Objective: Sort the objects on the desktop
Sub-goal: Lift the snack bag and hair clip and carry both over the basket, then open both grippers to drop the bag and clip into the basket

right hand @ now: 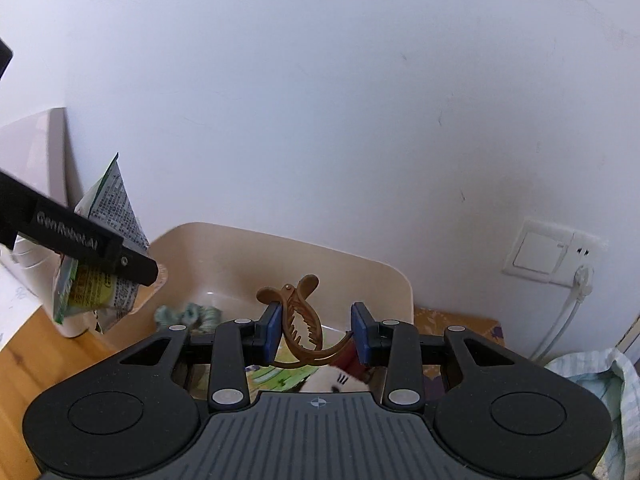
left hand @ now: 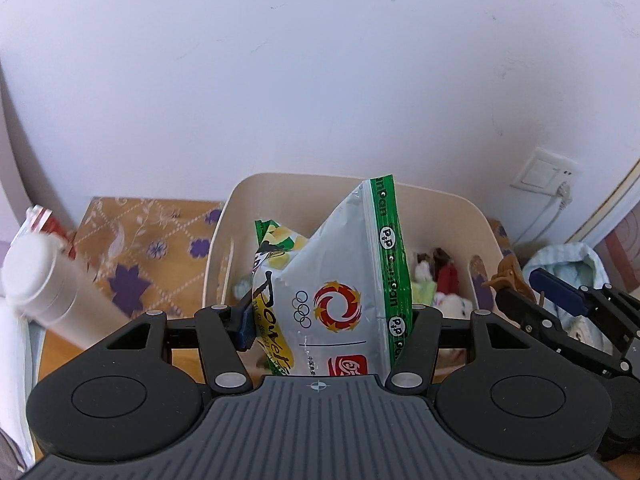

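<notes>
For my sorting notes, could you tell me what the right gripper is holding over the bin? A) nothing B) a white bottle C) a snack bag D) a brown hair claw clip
D: in the right wrist view the brown hair claw clip sits pinched between the right gripper's blue pads above the beige bin; the snack bag is in the left gripper.
</notes>
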